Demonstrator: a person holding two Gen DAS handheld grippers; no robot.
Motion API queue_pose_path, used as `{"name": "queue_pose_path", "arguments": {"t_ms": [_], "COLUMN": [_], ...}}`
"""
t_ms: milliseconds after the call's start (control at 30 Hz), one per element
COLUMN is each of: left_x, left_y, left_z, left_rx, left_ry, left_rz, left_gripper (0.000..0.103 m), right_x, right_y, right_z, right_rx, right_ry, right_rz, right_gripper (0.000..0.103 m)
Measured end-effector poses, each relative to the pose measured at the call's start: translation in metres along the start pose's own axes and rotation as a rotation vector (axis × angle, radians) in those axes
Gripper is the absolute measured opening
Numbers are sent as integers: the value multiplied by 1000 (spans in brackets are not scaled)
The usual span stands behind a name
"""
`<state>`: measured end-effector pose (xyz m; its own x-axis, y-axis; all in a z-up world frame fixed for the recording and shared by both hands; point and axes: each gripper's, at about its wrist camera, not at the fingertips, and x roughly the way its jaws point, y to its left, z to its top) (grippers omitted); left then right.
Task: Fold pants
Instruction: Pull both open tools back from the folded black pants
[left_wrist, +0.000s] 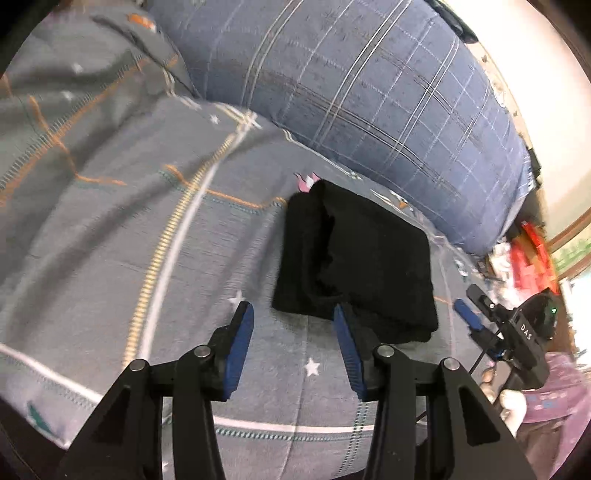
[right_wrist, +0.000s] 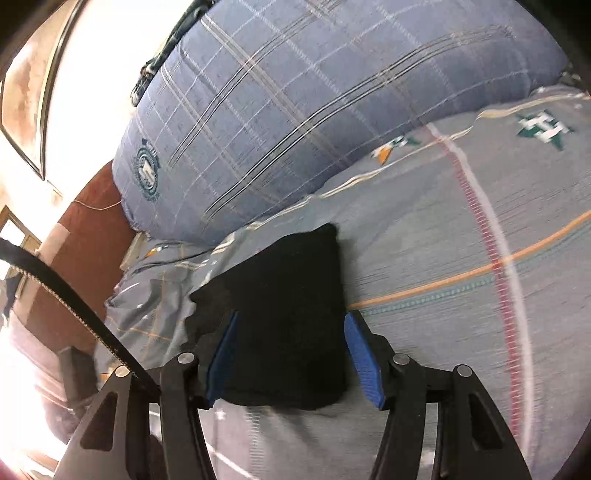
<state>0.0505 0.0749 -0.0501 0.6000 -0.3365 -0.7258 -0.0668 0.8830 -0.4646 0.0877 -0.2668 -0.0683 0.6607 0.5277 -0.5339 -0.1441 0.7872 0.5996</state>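
Holding both grippers spread and empty, the left gripper (left_wrist: 293, 325) and right gripper (right_wrist: 291, 334) near the folded black pants (left_wrist: 362, 266) on the grey bedsheet (left_wrist: 129, 221), we should lift away gently, before the blue pillow (left_wrist: 351, 81)

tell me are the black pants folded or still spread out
Folded. The black pants lie as a compact, layered rectangle on the grey bedsheet, with stacked fold edges visible along one side and no legs stretched out.
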Motion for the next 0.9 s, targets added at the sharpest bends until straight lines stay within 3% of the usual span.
{"name": "queue_pose_path", "arguments": {"t_ms": [100,133,233,533,700,900], "left_x": [-10,-12,-14,7,10,12], "left_y": [-28,-39,-66,-106,-115,-117], "left_z": [-9,-13,-24,-39,-45,-46], "left_rx": [127,178,289,397,420,422], "left_ry": [-57,-83,-142,-96,-88,-72], "left_rz": [147,205,302,313,322,318], "left_gripper": [48,53,61,62,62,62], "right_x": [-11,-15,-23,-22,-14,-8], "right_y": [-12,-14,-20,-9,6,1], "right_z": [-4,-6,-15,-41,-51,-53], "right_rx": [-24,-40,-58,-152,-230,-219], "right_ry": [-59,-85,-142,-161,-155,-135], "right_rz": [-81,-117,-178,-222,-235,-242], "right_gripper": [63,63,63,64,68,68]}}
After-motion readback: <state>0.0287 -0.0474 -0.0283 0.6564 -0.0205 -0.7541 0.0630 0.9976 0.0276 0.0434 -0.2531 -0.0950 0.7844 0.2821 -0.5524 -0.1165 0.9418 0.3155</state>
